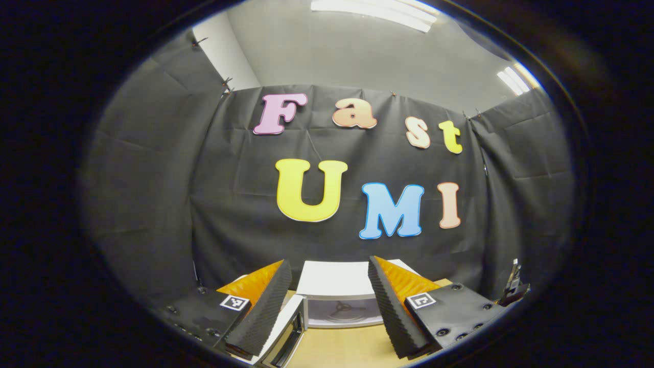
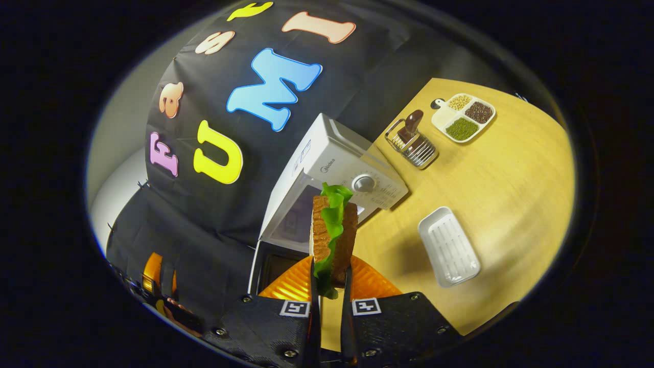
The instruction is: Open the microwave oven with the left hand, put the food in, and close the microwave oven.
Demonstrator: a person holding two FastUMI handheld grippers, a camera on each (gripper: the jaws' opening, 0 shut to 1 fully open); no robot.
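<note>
left gripper [image 1: 329,301]: my fingers spread wide, holding nothing
microwave [image 1: 340,296]: door swung open
right gripper [image 2: 330,286]: I've got it clamped on the sandwich [image 2: 333,232], above the counter [image 2: 511,204]

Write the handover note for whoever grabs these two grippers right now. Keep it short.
Left gripper: open, holding nothing, aimed at the microwave.
Right gripper: shut on the sandwich, held up in front of the microwave.
Microwave door: swung open, cavity with turntable exposed.
White tray sits bare on the table, beside the microwave.
Done: door opened, food picked up.
Left: set the sandwich inside, release, close the door with the left gripper.
</note>
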